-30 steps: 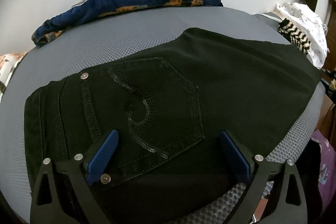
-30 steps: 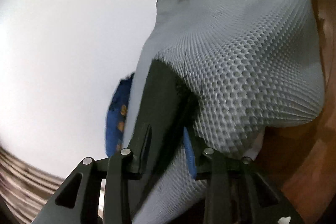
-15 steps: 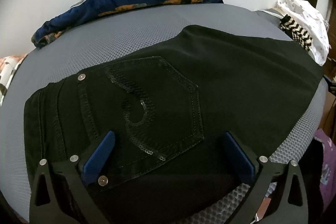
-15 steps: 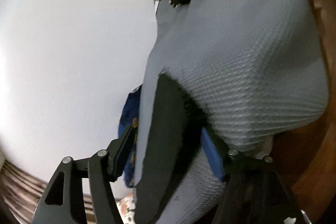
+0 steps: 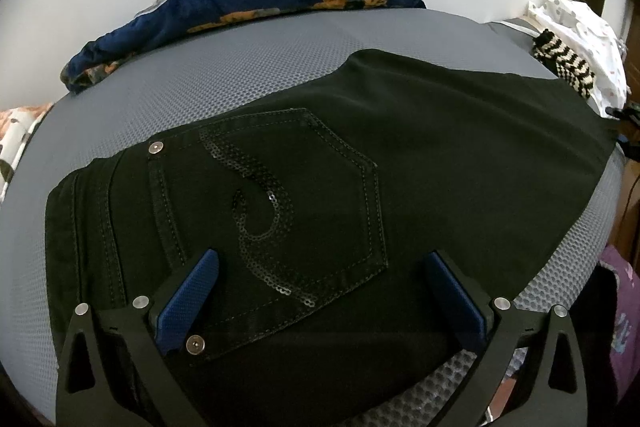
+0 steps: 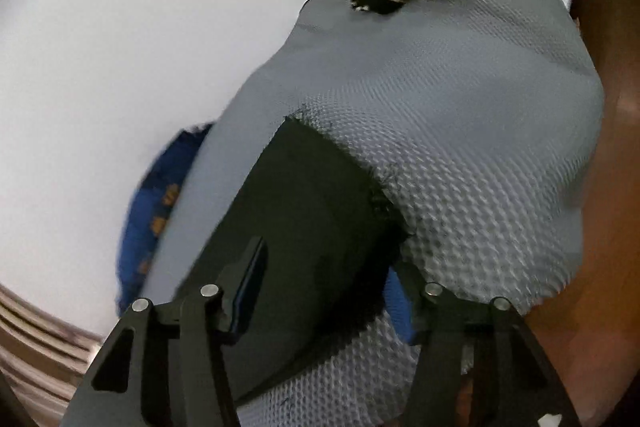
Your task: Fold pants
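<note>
Pants: black pants (image 5: 400, 163) flat on the grey mattress (image 5: 248, 75), under both tongs.
Left tongs (image 5: 320, 287): wide apart over the back pocket (image 5: 288, 203).
Right tongs (image 6: 324, 291): wide apart astride the frayed leg end (image 6: 312, 195).

Black angular frames are being shown on the left gripper (image 5: 322, 293) and right gripper (image 6: 324, 285), each studded with round silver screws (blue textured pads are lining the fingers (image 5: 188, 301)).

Black jeans (image 5: 420, 163) lie flat on the grey mesh mattress (image 5: 240, 67), back pocket with a sequin swirl (image 5: 260, 211) facing up, the frayed leg hem (image 6: 344, 163) near the mattress's right edge.
</note>
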A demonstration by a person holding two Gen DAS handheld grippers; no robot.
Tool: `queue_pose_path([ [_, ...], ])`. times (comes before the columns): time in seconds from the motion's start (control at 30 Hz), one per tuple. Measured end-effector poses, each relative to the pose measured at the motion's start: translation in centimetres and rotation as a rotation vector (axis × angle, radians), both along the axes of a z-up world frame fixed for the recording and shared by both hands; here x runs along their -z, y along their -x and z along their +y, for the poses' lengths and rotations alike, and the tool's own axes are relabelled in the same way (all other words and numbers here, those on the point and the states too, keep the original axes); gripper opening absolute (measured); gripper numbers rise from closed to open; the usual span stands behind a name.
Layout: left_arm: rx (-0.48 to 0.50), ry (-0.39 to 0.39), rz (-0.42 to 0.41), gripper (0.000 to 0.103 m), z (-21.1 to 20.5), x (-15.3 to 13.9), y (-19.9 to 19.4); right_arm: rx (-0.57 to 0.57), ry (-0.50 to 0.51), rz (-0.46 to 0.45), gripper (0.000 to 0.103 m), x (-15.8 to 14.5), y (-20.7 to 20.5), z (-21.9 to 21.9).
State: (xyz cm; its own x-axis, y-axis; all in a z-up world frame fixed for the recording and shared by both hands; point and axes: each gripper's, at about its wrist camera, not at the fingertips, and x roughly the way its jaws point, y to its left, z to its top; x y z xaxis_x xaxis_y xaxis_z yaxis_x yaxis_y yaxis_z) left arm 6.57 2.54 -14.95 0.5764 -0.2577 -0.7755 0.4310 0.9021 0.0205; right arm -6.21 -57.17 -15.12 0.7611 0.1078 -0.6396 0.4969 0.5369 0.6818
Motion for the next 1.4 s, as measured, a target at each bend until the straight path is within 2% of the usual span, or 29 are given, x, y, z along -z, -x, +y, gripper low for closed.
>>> queue_pose_path([
  [0.17,0.004,0.003,-0.002,0.102,0.0,0.0,0.0,0.031,-0.126,-0.027,0.049,1.2,-0.3,-2.1],
  [0.27,0.006,0.004,-0.007,0.102,0.1,0.1,0.2,-0.012,-0.155,-0.011,0.048,1.3,-1.2,-3.0],
  [0.33,0.007,0.004,-0.01,0.102,0.1,0.1,0.2,-0.041,-0.138,0.045,0.036,1.4,-1.8,-3.5],
  [0.37,0.007,0.006,-0.011,0.102,0.1,0.1,0.2,-0.05,-0.118,0.084,0.013,1.4,-2.0,-3.6],
  [0.4,0.007,0.007,-0.011,0.102,0.1,0.1,0.2,-0.065,-0.108,0.115,0.007,1.6,-2.2,-3.7],
  [0.47,0.007,0.011,-0.013,0.102,0.1,0.1,0.2,-0.076,-0.119,0.112,0.006,1.6,-2.0,-3.8],
  [0.57,0.004,0.021,-0.011,0.102,0.2,0.0,0.0,-0.093,-0.083,0.095,0.006,0.3,-1.8,-3.3],
  [0.63,-0.011,0.055,-0.006,0.102,0.5,-0.4,0.0,-0.102,-0.059,0.073,0.006,-1.1,-1.7,-2.6],
  [0.73,-0.068,0.148,-0.012,0.102,1.6,-1.8,-0.1,-0.13,-0.034,0.041,0.006,-3.2,-2.4,-0.9],
  [0.8,-0.099,0.235,-0.031,0.102,2.6,-3.5,0.1,-0.164,-0.023,0.017,0.006,-4.8,-3.4,0.8],
  [0.87,-0.104,0.275,-0.058,0.102,3.1,-5.0,0.6,-0.216,-0.001,-0.004,0.006,-6.5,-4.7,3.4],
  [1.0,-0.083,0.296,-0.098,0.102,3.3,-7.2,1.9,-0.333,0.03,-0.039,0.006,-8.9,-7.5,10.1],
  [1.1,-0.055,0.3,-0.109,0.102,3.4,-8.0,3.0,-0.409,0.027,-0.065,0.006,-9.4,-9.0,15.3],
  [1.23,-0.029,0.3,-0.117,0.102,3.6,-8.6,4.2,-0.503,0.015,-0.055,0.006,-8.1,-10.6,21.9],
  [1.4,-0.02,0.331,-0.12,0.102,4.4,-9.1,4.8,-0.633,-0.017,0.008,0.006,-4.8,-12.1,30.4],
])
